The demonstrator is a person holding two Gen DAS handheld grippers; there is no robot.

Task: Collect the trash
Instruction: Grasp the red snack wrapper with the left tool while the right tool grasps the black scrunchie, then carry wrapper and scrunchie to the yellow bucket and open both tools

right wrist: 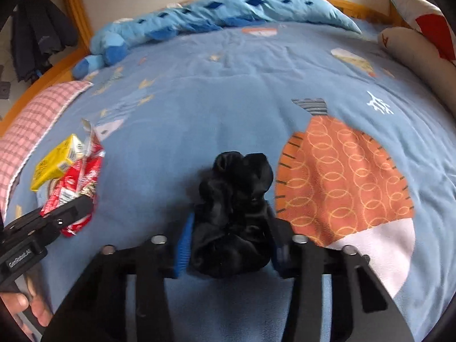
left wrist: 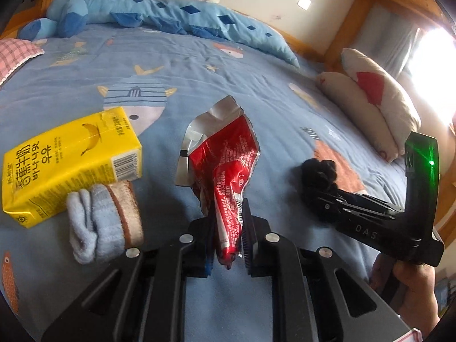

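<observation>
While clamped, red wrapper [left wrist: 228, 176] fills left gripper [left wrist: 228, 228]

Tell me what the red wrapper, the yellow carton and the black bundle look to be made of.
Red wrapper: thin foil-lined plastic, glossy; silvery inside shows, creases sharp.
Yellow carton: coated printed paperboard, slight sheen; crisp folded edges, torn top.
Black bundle: soft fabric, probably satin-like; gathered folds catch the light.

Left wrist: close, angled down over the bed [left wrist: 228, 65] toward the headboard | Right wrist: same downward angle, just beside | Shared: bedspread, long blue plush toy [left wrist: 159, 14], red wrapper [right wrist: 77, 182].
</observation>
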